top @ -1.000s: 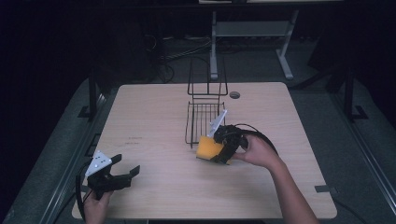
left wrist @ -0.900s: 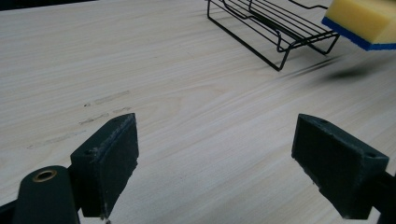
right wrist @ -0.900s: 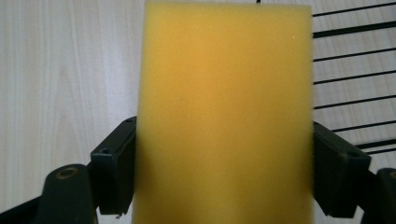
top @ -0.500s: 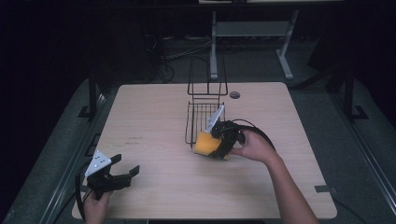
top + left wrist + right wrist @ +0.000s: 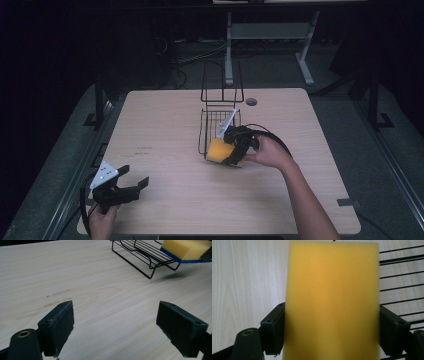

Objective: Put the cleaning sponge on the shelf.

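A yellow sponge (image 5: 219, 150) with a blue underside is held just above the table at the front edge of a black wire rack (image 5: 216, 122). My right gripper (image 5: 231, 152) is shut on it, with the sponge (image 5: 332, 300) squeezed between both jaws and the rack's wires (image 5: 399, 287) to its right. From the left gripper view the sponge (image 5: 186, 248) hangs over the rack's near rim (image 5: 140, 257). My left gripper (image 5: 131, 187) stands open near the table's front left corner, its pads (image 5: 58, 325) wide apart over bare wood.
The wire rack has a tall upright back (image 5: 222, 85) toward the far side. A dark round grommet (image 5: 251, 101) sits in the light wood table (image 5: 160, 125) behind the rack. A metal stand (image 5: 270, 35) is on the floor beyond the table.
My right gripper has carried the sponge slightly toward the rack's front edge. The left gripper has stayed in place, open.
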The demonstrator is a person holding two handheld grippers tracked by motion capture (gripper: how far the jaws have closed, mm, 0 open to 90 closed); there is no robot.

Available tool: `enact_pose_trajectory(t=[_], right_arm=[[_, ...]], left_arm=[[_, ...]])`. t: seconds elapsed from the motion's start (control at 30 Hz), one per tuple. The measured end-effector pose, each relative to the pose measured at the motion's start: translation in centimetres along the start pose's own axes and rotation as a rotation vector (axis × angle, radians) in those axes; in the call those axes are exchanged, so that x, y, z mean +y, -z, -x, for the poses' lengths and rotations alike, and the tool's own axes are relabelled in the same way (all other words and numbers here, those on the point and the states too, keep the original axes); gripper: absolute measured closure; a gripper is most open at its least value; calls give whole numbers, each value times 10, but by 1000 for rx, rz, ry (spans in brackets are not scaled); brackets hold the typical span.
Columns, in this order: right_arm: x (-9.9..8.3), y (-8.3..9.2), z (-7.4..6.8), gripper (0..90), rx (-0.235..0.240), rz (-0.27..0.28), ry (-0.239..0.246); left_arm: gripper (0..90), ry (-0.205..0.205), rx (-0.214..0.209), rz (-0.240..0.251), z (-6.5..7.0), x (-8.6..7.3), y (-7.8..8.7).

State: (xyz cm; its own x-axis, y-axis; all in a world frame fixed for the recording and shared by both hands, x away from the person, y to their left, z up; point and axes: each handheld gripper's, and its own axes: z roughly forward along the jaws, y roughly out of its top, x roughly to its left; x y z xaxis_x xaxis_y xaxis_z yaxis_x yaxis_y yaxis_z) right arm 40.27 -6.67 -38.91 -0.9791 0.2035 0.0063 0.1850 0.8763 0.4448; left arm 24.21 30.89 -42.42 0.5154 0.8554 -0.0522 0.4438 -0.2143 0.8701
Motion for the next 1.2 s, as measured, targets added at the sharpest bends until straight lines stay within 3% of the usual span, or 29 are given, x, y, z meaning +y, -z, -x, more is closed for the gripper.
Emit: enact_pose_trajectory(t=[0.27,0.53,1.03,1.2], right_arm=[[6,1,10,217,-3,-30,-17],[8,-6,24,217,15,-32,-35],[14,-6,36,217,20,-21,-42],[18,-10,42,218,21,-43,-48]], left_arm=[[141,1,2,1,0,0,0],[141,-1,-2,1,0,0,0],[140,1,-2,3,0,0,0],[141,1,-3,3,0,0,0]])
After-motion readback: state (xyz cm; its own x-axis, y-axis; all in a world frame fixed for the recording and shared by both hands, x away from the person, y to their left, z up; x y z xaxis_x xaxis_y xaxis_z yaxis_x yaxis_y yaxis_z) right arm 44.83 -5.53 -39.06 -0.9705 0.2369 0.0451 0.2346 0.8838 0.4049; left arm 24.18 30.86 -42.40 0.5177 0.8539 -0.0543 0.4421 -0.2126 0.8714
